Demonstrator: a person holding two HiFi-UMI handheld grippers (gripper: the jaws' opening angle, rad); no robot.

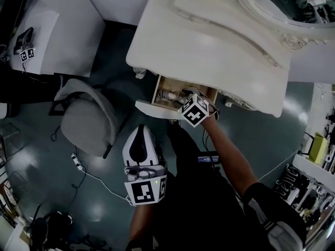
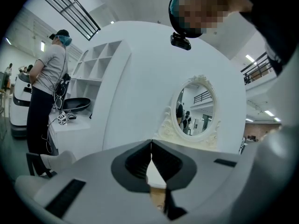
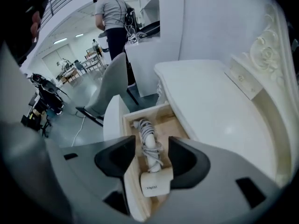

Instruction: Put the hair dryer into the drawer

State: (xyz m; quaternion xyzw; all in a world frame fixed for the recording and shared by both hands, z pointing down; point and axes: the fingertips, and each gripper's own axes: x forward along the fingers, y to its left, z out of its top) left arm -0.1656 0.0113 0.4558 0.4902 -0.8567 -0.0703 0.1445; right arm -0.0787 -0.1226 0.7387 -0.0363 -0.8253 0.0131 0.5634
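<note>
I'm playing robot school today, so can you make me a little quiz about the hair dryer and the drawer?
1. True or false: the white plastic hair dryer lies inside the open wooden drawer.
2. The left claw is: A open, B shut with nothing in it, C shut on the hair dryer?
3. Fill in: the right claw hangs over the drawer with its jaws ____.
Key: 1 true; 2 B; 3 apart.
</note>
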